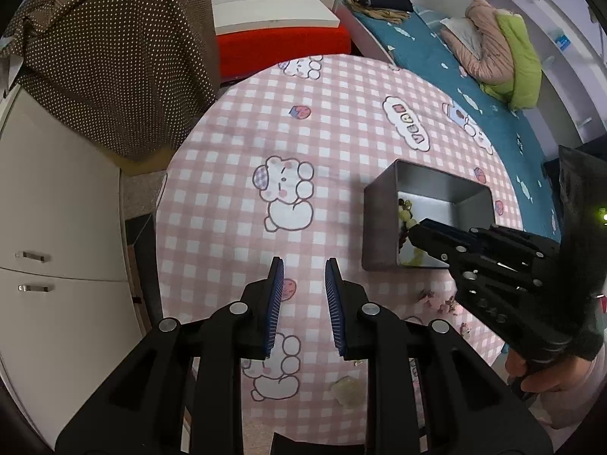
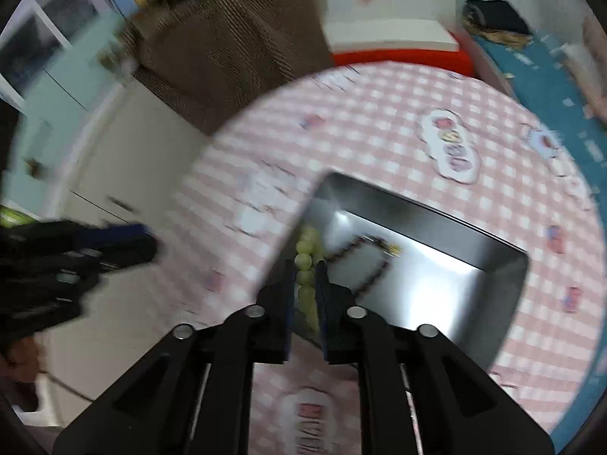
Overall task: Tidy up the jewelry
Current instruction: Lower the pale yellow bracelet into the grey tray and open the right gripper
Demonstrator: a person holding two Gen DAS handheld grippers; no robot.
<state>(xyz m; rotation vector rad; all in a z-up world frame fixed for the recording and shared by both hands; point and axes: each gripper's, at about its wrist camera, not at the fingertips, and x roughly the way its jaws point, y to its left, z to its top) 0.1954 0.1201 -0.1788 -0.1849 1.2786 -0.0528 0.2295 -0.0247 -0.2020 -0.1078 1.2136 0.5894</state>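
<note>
A square metal tin (image 1: 383, 227) stands on the round table with the pink checked cloth (image 1: 303, 132). In the right wrist view the tin (image 2: 436, 235) holds a dark bead bracelet (image 2: 364, 269). My right gripper (image 2: 305, 269) is over the tin's near left corner, shut on a pale green bead bracelet (image 2: 305, 261) that hangs into the tin. It shows from the side in the left wrist view (image 1: 421, 227). My left gripper (image 1: 303, 265) is open and empty above the cloth, left of the tin. A pinkish bead piece (image 1: 444, 301) and a pale green piece (image 1: 347, 390) lie on the cloth.
A chair with brown dotted fabric (image 1: 114, 57) stands at the table's far left, beside a white cabinet (image 1: 57, 208). A bed with a blue sheet (image 1: 436, 57) runs along the right. A red and white bench (image 1: 280, 38) is behind the table.
</note>
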